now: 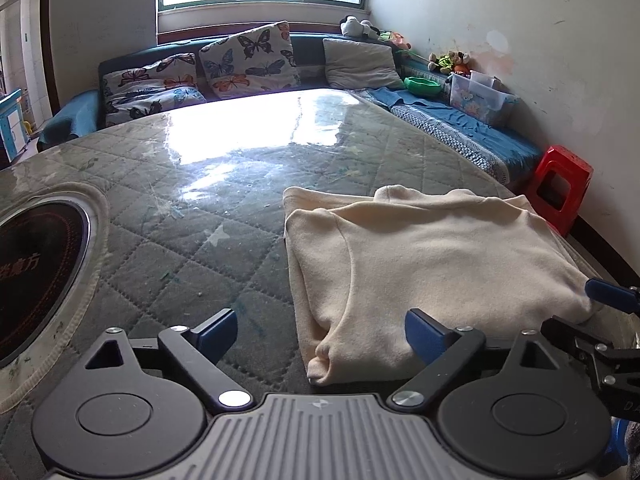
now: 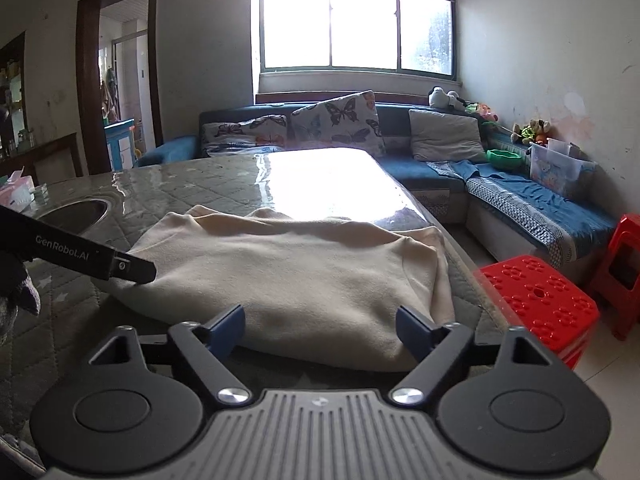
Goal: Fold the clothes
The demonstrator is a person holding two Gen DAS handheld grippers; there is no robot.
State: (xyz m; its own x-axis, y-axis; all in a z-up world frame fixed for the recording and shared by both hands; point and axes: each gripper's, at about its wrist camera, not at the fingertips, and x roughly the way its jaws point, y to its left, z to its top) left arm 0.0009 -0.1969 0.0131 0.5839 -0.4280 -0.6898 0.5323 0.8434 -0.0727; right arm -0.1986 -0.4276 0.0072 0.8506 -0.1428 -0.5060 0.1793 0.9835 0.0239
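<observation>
Both grippers are sitting released at the near edge of the table [image 1: 168, 184], jaws spread wide and holding nothing: the left gripper [image 1: 322, 334] is straddling the near left corner of the cream sweater [image 1: 432, 264], and the right gripper [image 2: 320, 330] is facing its near hem. Beyond them, the sweater is lying folded into a rough rectangle at the table's right side, its right edge running close to the table's rim. Farther back, a red stool [image 2: 536, 300] is standing on the floor below. A careless tug rightward would probably be dragging the bundle off the table or undoing the layers.
</observation>
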